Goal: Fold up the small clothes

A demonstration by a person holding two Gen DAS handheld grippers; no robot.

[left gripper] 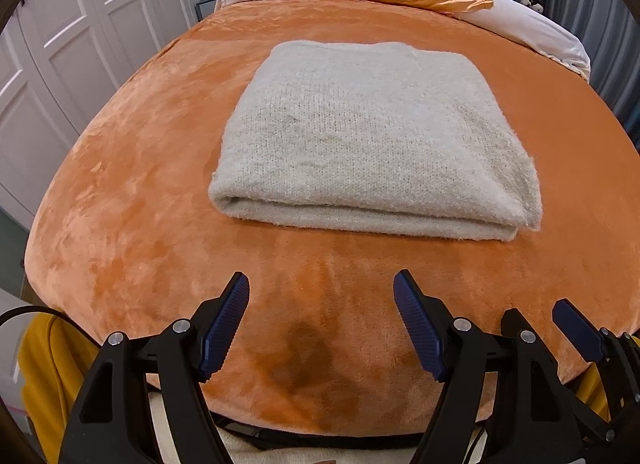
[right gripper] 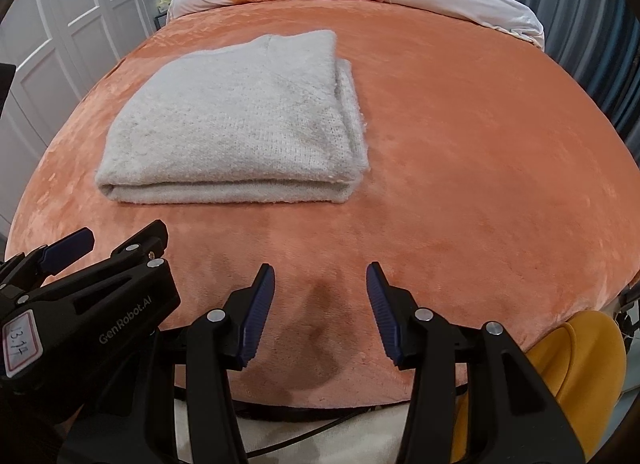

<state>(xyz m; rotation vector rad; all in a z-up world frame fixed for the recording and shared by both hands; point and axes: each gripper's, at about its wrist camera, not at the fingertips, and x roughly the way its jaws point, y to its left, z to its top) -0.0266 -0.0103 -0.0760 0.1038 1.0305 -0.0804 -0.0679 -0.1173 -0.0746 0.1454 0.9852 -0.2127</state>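
My left gripper (left gripper: 322,284) and right gripper (right gripper: 321,276) sit side by side, tilted downward, both with jaws apart and nothing between them, the left wider.

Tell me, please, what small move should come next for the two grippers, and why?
Probably none on the white knit garment: it already lies folded in a neat rectangle on the orange blanket. The left gripper and right gripper are both open, empty and short of it. I would draw them back; whether another garment waits cannot be seen.
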